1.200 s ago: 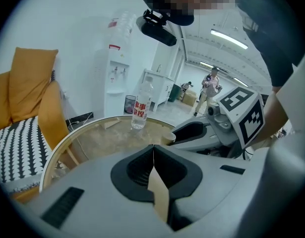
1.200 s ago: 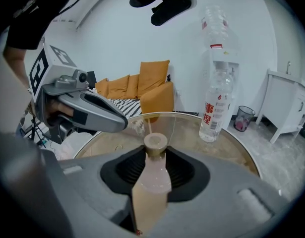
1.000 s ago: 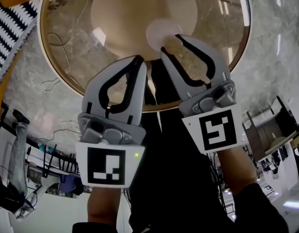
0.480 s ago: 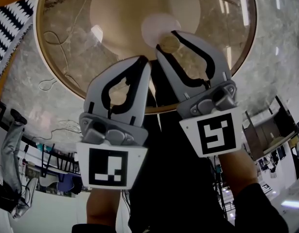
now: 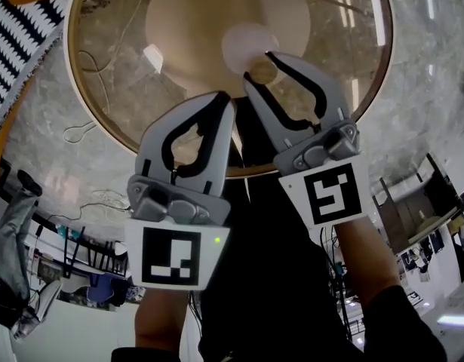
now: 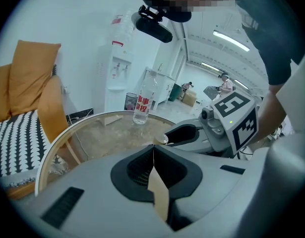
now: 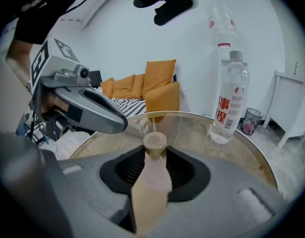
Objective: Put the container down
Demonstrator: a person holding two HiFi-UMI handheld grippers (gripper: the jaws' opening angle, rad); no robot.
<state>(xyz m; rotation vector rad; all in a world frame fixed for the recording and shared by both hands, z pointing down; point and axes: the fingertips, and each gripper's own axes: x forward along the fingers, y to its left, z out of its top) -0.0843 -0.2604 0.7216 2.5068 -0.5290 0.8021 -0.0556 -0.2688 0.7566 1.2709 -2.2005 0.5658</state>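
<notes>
The container is a small pale pink bottle with a gold cap. It sits between the jaws of my right gripper, which still press on it while they are opening slightly. In the head view my right gripper holds it over the round glass table, above the table's round base. My left gripper is beside it on the left, shut with nothing in it. The left gripper view shows its jaws closed together, with the gold cap just beyond them.
A tall clear water bottle with red print stands on the far part of the table. An orange sofa with a black-and-white striped cover is behind the table. Cables lie on the floor beneath the glass. A water dispenser stands by the wall.
My right gripper and the bottle have drifted a little to the left over the table. The left gripper has hardly moved.
</notes>
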